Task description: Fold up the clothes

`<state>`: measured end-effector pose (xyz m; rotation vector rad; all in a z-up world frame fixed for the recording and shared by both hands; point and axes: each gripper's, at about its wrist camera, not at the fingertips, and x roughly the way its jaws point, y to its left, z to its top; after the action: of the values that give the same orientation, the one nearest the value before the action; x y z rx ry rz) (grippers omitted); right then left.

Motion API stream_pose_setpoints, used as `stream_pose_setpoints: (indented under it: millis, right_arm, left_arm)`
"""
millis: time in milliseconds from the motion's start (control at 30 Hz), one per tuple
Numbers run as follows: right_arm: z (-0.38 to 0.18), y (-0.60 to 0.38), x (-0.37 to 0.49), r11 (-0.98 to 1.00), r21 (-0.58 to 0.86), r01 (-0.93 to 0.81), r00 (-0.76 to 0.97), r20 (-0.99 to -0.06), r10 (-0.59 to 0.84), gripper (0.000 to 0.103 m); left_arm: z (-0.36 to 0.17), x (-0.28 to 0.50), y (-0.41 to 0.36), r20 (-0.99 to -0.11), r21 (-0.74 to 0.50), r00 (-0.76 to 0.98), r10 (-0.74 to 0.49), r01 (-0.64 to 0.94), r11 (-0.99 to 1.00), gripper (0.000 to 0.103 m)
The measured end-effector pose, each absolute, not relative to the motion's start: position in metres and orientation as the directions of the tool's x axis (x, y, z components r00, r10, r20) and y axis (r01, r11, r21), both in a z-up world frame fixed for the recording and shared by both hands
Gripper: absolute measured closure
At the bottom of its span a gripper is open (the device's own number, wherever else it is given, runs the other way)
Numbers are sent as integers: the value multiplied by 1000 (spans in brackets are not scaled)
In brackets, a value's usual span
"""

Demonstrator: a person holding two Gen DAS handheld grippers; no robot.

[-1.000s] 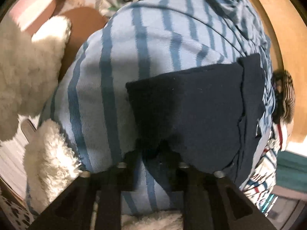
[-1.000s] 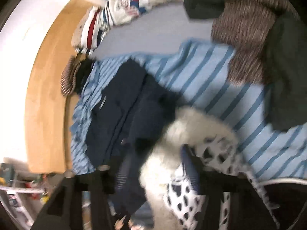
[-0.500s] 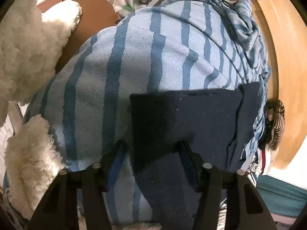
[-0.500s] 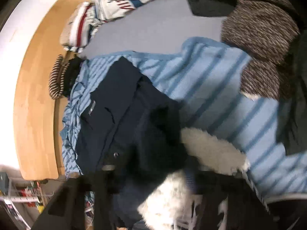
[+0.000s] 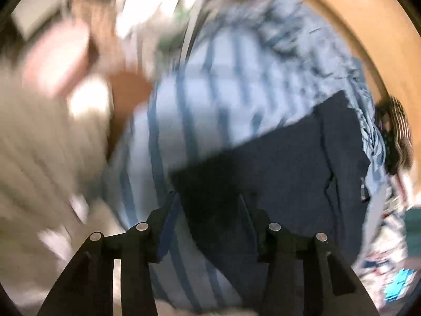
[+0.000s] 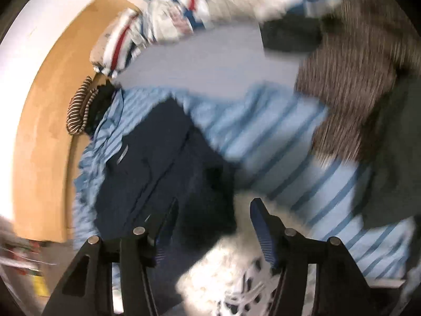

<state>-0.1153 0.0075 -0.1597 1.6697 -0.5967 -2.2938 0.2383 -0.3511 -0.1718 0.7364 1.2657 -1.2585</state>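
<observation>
both sets of fingers stand spread with nothing pinched: the left gripper (image 5: 208, 205) has the near corner of the dark navy garment (image 5: 276, 173) lying in the gap between its jaws, and the right gripper (image 6: 213, 210) straddles a darker bunched lump of the same navy garment (image 6: 147, 163), with white fleece (image 6: 223, 258) pressing in beside its right finger. the navy piece lies flat on the blue striped cloth (image 6: 276, 142) that covers the bed, close to the bed's wooden edge (image 6: 44, 121), a small striped brown item (image 6: 79, 108) resting at that edge. to do this step well, i judge each side should close only on the navy layer, not the striped cloth beneath or the fleece, take matching corners, lift together and keep the cloth taut so the fold lands square. against the picture from half a second ago, the left view has swung and is now badly smeared, with the navy garment's top edge slanting rather than level; the left jaws stand about as wide as then. on the right, the jaws read more clearly apart and the camera sits a little closer over the bunched part.
</observation>
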Motion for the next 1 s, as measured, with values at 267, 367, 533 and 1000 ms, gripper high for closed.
stream_pose_setpoints:
  millis: [267, 367, 533, 1000]
  right_arm:
    - [-137, -49, -142, -857, 489, 163, -243, -822, -515, 28]
    - [-144, -55, -158, -868, 460, 186, -200, -848, -491, 28]
    - [-167, -60, -181, -887, 399, 231, -97, -898, -429, 28]
    - [-168, -62, -166, -903, 361, 234, -95, -916, -390, 28]
  left_arm:
    - [-169, 181, -371, -891, -453, -450, -67, 891, 36, 37]
    - [-175, 148, -359, -878, -478, -478, 13, 875, -70, 37]
    - [-195, 113, -351, -869, -493, -476, 136, 857, -150, 37]
    - [-188, 130, -357, -887, -455, -435, 155, 880, -137, 37]
